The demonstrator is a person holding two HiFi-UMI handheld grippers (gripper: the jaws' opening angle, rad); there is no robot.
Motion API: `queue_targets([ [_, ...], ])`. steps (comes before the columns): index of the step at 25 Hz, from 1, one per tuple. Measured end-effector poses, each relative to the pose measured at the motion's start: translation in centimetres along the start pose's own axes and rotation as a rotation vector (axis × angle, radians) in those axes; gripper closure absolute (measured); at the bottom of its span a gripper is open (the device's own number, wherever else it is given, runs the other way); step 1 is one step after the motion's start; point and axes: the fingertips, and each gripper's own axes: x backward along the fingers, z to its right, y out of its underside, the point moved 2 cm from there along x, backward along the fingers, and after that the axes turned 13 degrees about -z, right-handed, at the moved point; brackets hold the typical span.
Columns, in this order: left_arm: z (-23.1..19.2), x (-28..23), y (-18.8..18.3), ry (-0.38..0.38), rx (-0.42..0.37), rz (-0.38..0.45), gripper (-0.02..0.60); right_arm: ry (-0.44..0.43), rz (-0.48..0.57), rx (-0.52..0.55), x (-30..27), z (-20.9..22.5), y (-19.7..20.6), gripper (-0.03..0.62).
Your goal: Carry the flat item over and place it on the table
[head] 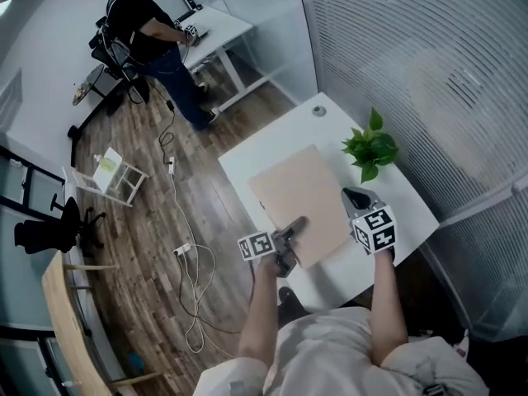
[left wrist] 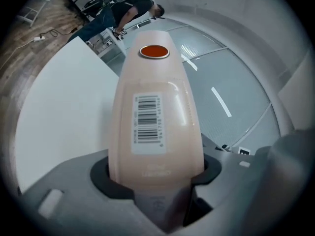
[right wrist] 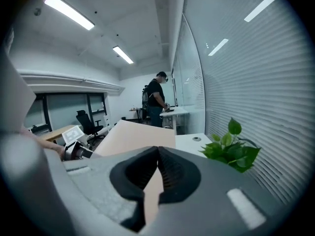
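Fingers (right wrist: 130, 173) of L gripper (head: 290, 231) & R gripper (head: 355, 198) clamp beige board (head: 301, 192) over table (head: 280, 139).

Board (head: 301, 198): pale beige, with white barcode label (left wrist: 146, 118) and orange dot (left wrist: 154, 51). Counter (head: 276, 145): white. Plant (head: 371, 148), two o'clock of board: green. Floor (head: 148, 221): brown wood grain.

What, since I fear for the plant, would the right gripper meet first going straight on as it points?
Probably the white table, past the board clamped in the right gripper; the plant stands right of that line. Depth is unclear.
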Motion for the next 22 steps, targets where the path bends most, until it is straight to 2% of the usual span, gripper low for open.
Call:
queue_targets([
  [4, -1.9, -1.4, 1.2, -0.004, 0.088, -0.026, 0.285, -0.034, -0.046, 0.038, -2.9, -0.3, 1.7, 0.592],
  [7, -3.1, -2.6, 1.2, 0.035, 0.142, -0.015, 0.285, -0.086, -0.102, 0.032, -5.7, -0.5, 3.4, 0.592],
  [10, -5.0, -4.5, 1.5, 0.069, 0.238, 0.014, 0.285, -0.110, -0.154, -0.003, -8.7, 0.4, 5.3, 0.592],
  [13, -6.8, -5.6, 2.3, 0.092, 0.324, 0.014, 0.285, -0.124, -0.226, 0.024, -11.4, 0.9, 7.0, 0.592],
  [18, -8.8, -6.8, 1.8, 0.172, 0.362, 0.000, 0.285, -0.133, -0.343, 0.130, -14.4, 1.2, 9.0, 0.592],
  [20, -8.5, -7.5, 2.2, 0.182, 0.353, -0.025, 0.285, -0.127, -0.378, 0.144, -13.9, 1.4, 10.3, 0.592],
  [22, -8.1, -7.7, 1.8, 0.179, 0.338, -0.041, 0.285, -0.106, -0.385, 0.152, -14.1, 1.8, 9.9, 0.592],
])
